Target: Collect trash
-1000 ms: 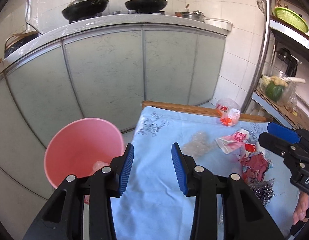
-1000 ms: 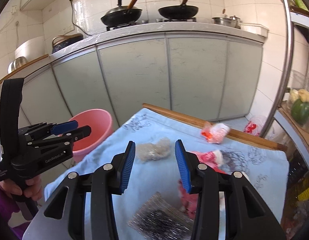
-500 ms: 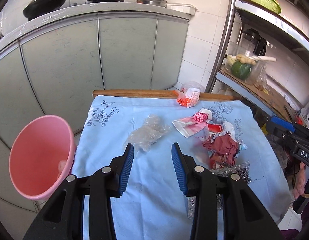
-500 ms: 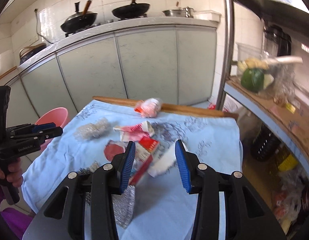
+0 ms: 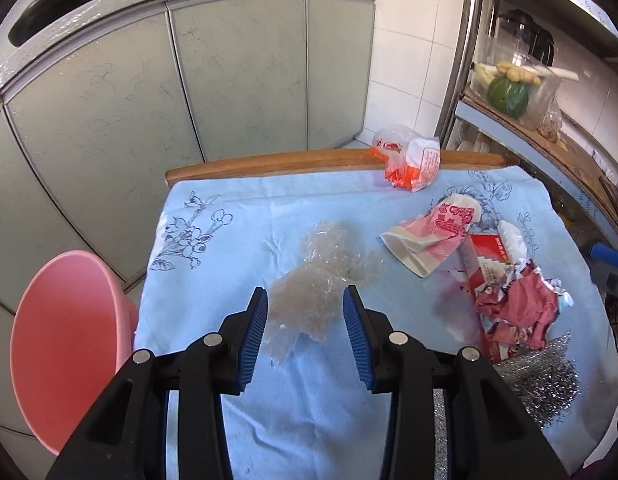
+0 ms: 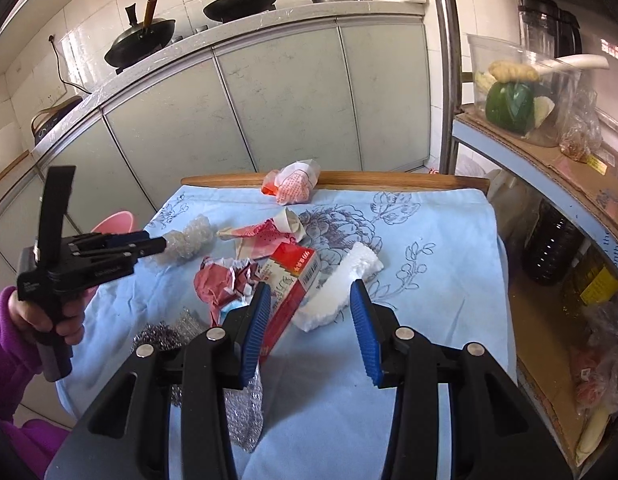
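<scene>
We hold our left tongs [image 5: 305, 320] spread over the left half of the worktop [image 5: 237, 216], with the crumpled clear plastic wrap [image 5: 321, 280] lying between the blue pads; the pads do not press on it, and whether they touch it we cannot tell. Our right tongs [image 6: 309, 320] are spread too, nothing pinched, above the white foam piece [image 6: 341, 280] and the red carton [image 6: 293, 280], which lie touching each other near the middle of the blue flowered cloth [image 6: 429, 280]. Left of the carton sits crumpled dark red paper [image 6: 221, 284], and toward the near edge a silver steel-wool scrubber [image 6: 161, 336]. A pink and white wrapper [image 6: 265, 236] lies further back, between the clear wrap and the carton. At the far edge, resting against the wooden rim [image 6: 389, 179], is a small orange and white bag [image 6: 295, 184]. The pink bucket [image 5: 69, 344] stands on the floor just off the worktop's left edge, tilted in our left view, its mouth open toward us. From the right view we see a hand [image 6: 49, 316] in a purple sleeve [image 6: 5, 344] gripping the left tool's handle.
</scene>
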Demonstrator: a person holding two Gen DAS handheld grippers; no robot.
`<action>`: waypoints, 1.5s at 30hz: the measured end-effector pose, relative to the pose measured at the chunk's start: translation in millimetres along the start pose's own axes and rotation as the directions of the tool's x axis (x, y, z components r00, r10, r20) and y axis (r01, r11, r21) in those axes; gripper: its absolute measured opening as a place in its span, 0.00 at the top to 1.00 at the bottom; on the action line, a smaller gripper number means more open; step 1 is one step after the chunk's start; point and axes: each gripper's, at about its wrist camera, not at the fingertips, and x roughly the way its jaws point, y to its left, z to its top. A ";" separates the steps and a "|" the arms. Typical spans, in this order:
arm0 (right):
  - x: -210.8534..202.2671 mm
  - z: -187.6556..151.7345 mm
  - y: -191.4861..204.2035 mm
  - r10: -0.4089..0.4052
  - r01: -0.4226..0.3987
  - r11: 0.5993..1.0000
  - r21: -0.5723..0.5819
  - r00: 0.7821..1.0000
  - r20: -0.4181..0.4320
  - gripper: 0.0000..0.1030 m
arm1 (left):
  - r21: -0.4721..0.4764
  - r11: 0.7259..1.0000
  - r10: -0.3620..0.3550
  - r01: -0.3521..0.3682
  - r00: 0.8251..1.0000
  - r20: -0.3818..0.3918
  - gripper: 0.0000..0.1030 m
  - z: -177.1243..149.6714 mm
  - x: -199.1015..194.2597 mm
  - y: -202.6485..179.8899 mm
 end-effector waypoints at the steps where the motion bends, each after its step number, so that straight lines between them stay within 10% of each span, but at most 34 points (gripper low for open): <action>1: 3.1 4.0 -0.1 0.011 -0.011 1.000 0.004 1.000 -0.004 0.59 | 0.000 1.000 0.004 -0.004 1.000 -0.009 0.63 0.0 4.5 0.6; 17: 89.8 52.5 16.6 0.114 -0.131 0.985 -0.109 0.981 -0.157 0.59 | -0.035 0.999 0.020 -0.020 1.000 -0.007 0.59 -1.7 19.3 14.6; 41: 128.1 63.7 35.6 0.165 -0.297 0.840 -0.455 0.937 -0.307 0.59 | -0.022 1.000 0.011 -0.010 1.000 0.019 0.59 9.3 15.4 16.2; 45: 143.0 61.2 46.2 0.121 -0.287 0.814 -0.504 0.934 -0.337 0.47 | -0.034 0.999 0.008 -0.008 1.000 0.005 0.59 10.3 21.2 15.1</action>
